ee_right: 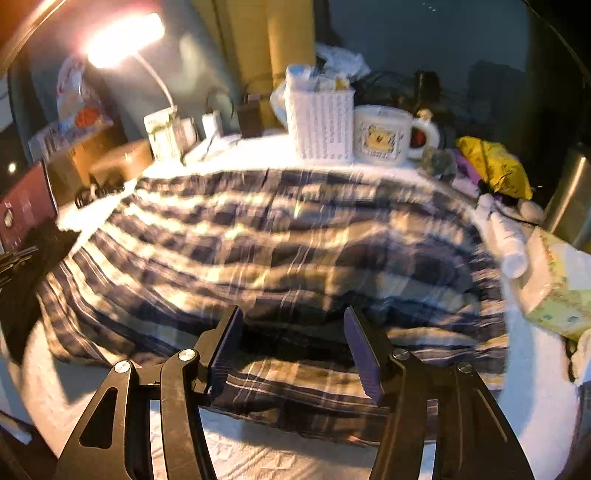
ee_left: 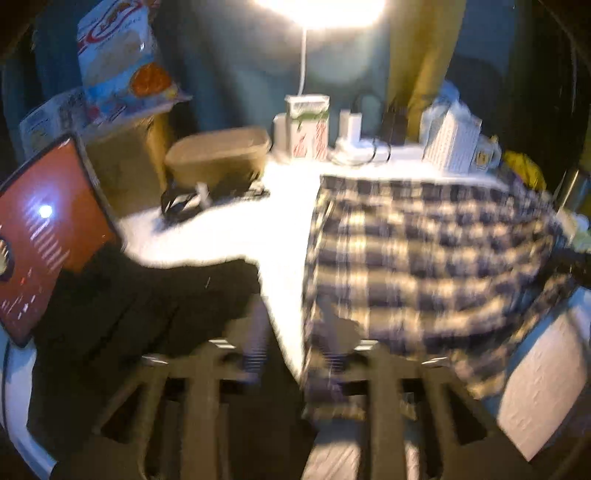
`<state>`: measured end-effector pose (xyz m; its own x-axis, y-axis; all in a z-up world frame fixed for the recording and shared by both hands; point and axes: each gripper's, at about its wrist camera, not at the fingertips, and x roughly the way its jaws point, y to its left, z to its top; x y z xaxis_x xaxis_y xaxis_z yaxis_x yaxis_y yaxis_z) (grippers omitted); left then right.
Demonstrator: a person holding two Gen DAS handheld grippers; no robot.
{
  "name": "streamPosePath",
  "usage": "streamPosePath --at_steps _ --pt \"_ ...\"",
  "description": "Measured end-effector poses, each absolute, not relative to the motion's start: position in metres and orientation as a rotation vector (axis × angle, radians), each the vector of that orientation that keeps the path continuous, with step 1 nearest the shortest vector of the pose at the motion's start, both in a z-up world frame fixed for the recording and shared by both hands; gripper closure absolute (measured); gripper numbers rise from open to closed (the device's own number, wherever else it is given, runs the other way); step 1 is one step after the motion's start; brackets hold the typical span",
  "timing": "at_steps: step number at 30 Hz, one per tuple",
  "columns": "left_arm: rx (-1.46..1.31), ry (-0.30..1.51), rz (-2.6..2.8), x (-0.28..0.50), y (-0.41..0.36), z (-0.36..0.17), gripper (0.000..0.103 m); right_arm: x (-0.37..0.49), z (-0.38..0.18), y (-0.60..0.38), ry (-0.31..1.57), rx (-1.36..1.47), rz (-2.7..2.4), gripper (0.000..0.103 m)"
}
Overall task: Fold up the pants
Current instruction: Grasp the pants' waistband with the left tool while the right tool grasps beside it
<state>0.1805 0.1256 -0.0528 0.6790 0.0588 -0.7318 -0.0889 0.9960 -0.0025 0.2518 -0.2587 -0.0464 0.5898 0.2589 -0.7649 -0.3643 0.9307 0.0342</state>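
The blue and cream plaid pants (ee_left: 424, 251) lie folded on the white table (ee_left: 221, 236), filling its right half in the left wrist view. My left gripper (ee_left: 293, 332) is blurred and hangs at the pants' left edge. Its jaws stand apart with bare table between them, and the right finger overlaps the plaid edge. In the right wrist view the pants (ee_right: 280, 240) spread across the middle. My right gripper (ee_right: 292, 314) hovers over their near fold, open, with the cloth lying below the gap between the pads and nothing pinched.
A black cloth (ee_left: 147, 295) and a red-screened tablet (ee_left: 48, 229) sit at the left. A brown container (ee_left: 218, 155), a lamp (ee_left: 321, 11), a white basket (ee_right: 321, 125) and a mug (ee_right: 382, 134) line the back. A yellow bag (ee_right: 495, 166), a white bottle (ee_right: 506, 236) and a tissue pack (ee_right: 557, 291) crowd the right.
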Motion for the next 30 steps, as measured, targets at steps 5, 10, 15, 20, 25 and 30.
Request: streamPosePath --at_steps 5,10,15,20,25,30 --pt "0.017 0.837 -0.034 0.231 0.106 -0.055 0.051 0.261 -0.046 -0.264 0.858 -0.117 0.343 0.044" --pt "0.051 0.870 -0.101 0.278 0.100 -0.068 0.051 0.274 -0.052 -0.264 0.864 -0.102 0.339 0.044" --pt "0.058 0.865 -0.135 0.307 0.098 -0.076 0.051 0.289 -0.056 -0.266 0.868 -0.097 0.322 0.044" --pt "0.054 0.930 -0.129 0.331 0.099 -0.096 0.078 0.303 -0.062 -0.270 0.879 -0.090 0.308 0.044" --pt "0.011 0.978 -0.126 0.341 0.106 -0.109 0.102 0.311 -0.069 -0.271 0.894 -0.087 0.309 0.044" --pt "0.036 0.940 -0.035 0.343 0.117 -0.107 0.102 0.313 -0.074 -0.266 0.901 -0.103 0.305 0.044"
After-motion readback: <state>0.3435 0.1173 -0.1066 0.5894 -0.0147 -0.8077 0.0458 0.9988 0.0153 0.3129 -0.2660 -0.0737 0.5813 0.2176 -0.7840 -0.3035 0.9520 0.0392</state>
